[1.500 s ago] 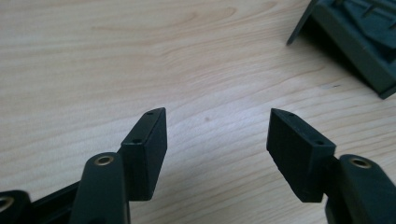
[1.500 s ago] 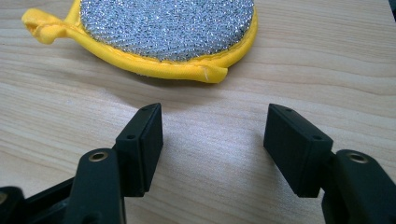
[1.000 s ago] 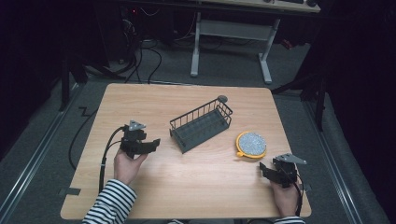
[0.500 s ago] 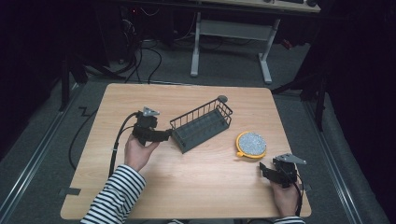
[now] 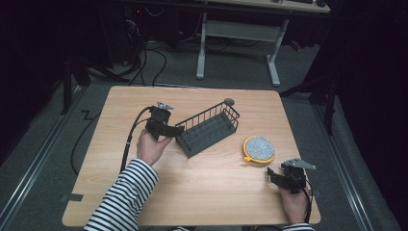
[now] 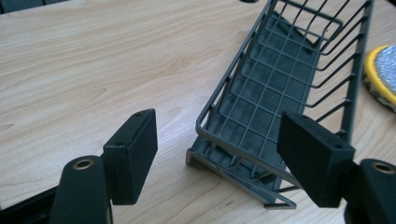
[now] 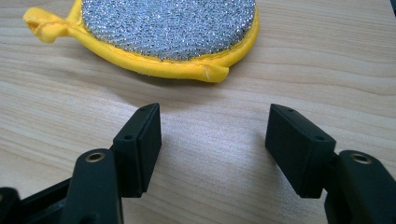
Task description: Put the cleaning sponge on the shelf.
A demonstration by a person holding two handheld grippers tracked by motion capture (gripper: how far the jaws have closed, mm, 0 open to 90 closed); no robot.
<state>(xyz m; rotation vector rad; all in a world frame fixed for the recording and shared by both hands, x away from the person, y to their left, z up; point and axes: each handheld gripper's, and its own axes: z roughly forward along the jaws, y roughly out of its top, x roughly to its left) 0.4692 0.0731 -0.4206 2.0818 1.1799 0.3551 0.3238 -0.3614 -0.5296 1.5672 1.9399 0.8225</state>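
A dark wire basket point(image 5: 208, 129) lies slantwise on the wooden table point(image 5: 202, 192). My left gripper point(image 5: 172, 130) hovers at the basket's near left end. Its jaws have just been opening and stand open. In the left gripper view the basket point(image 6: 271, 84) has its near corner rim between the left gripper point(image 6: 217, 119) pads, which do not touch it. A round yellow-edged scrubber point(image 5: 258, 148) with a silver face lies right of the basket. My right gripper point(image 5: 276, 175) rests low at the table's front right, open. The scrubber point(image 7: 168, 23) lies just beyond the right gripper point(image 7: 212, 112) fingertips.
A small grey round knob point(image 5: 229, 101) sits at the basket's far end. The scrubber point(image 6: 380, 70) edge peeks past the basket's right wall. Beyond the table stand white desk legs point(image 5: 202, 48) and cables point(image 5: 144, 57) on the dark floor.
My left gripper has moved right and a little up, from the table's left part to the basket's left end, and its jaws have widened. The right gripper, basket and scrubber stayed put.
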